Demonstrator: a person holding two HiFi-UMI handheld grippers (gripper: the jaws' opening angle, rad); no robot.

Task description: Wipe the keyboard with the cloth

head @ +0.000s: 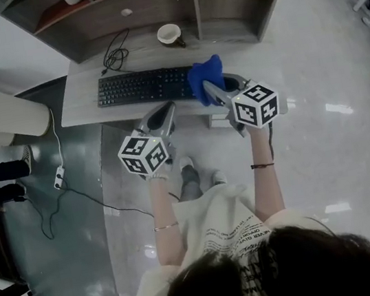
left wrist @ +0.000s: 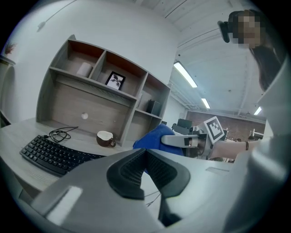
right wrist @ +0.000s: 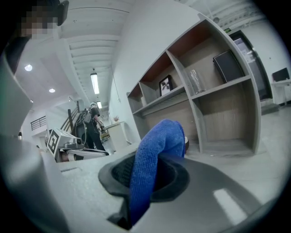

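Cloth [right wrist: 154,157] looks soft, light and floppy. I judge it will bunch rather than slip, so pinching a fold is best. My right gripper [head: 216,91] has its jaws squeezed onto that fold, with the cloth bulging out over the right end of the keyboard [head: 142,86]. My left gripper [left wrist: 145,164] has its jaws together and empty, near the desk [head: 85,111] front edge.
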